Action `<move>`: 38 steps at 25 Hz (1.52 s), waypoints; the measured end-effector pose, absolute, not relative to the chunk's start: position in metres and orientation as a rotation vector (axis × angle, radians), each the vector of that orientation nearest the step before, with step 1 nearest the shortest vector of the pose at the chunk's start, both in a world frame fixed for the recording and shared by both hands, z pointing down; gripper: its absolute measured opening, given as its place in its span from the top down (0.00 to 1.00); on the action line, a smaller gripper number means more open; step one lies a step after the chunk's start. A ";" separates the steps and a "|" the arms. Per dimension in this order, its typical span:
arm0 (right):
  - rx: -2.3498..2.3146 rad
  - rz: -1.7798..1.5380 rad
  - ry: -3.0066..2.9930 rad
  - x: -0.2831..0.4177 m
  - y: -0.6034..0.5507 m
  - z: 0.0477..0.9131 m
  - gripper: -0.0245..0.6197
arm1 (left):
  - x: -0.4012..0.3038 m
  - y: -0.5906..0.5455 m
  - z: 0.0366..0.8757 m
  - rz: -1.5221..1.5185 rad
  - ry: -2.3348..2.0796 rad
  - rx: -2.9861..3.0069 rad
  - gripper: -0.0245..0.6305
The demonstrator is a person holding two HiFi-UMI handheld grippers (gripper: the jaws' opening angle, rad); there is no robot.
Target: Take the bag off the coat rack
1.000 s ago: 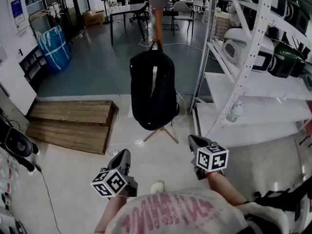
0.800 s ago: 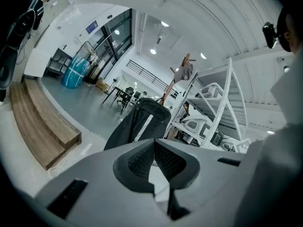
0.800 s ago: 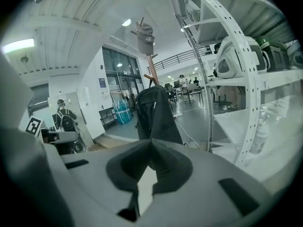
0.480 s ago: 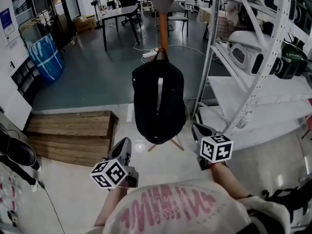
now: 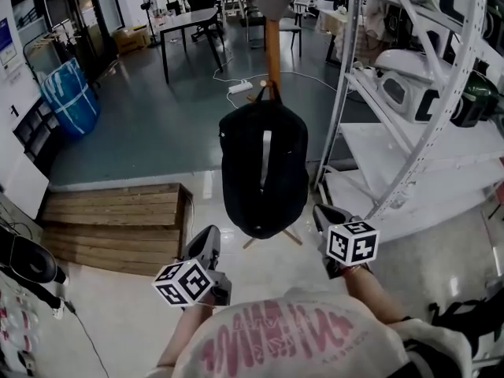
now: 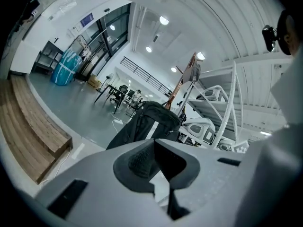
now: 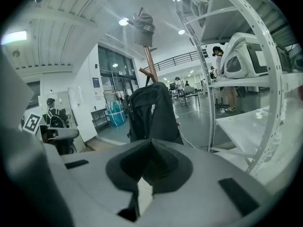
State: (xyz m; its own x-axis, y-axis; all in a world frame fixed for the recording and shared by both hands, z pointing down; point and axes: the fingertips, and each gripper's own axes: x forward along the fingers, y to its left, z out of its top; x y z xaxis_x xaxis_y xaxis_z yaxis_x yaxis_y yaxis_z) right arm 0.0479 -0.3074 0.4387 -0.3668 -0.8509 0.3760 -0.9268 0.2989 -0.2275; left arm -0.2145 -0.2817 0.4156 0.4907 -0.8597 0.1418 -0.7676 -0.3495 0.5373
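The black backpack [image 5: 264,172] hangs upright just ahead of you. Your left gripper [image 5: 207,241] and right gripper [image 5: 324,215] are both closed and empty, with the right slightly nearer.

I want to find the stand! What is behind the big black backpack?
A wooden coat rack pole rises above the black fabric backpack, and wooden legs poke out below. The pole's middle is covered.

Wooden platform [image 5: 118,211] on the floor — white shelving [image 5: 409,144] nearby.
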 end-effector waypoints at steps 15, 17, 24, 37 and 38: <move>1.681 0.749 -2.412 0.058 -0.333 0.446 0.95 | -0.206 -0.316 0.424 -0.286 -1.337 2.200 0.96; 1.681 0.756 -2.400 0.059 -0.347 0.447 0.95 | -0.211 -0.327 0.421 -0.293 -1.353 2.193 0.96; 1.691 0.697 -2.523 0.059 -0.402 0.412 0.95 | -0.219 -0.379 0.419 -0.325 -1.357 2.159 0.96; 1.562 0.653 -2.898 0.061 -0.502 0.321 0.54 | -0.230 -0.459 0.404 -0.324 -1.423 2.157 0.96; 1.549 0.648 -2.920 0.058 -0.507 0.319 0.50 | -0.233 -0.463 0.405 -0.327 -1.428 2.149 0.96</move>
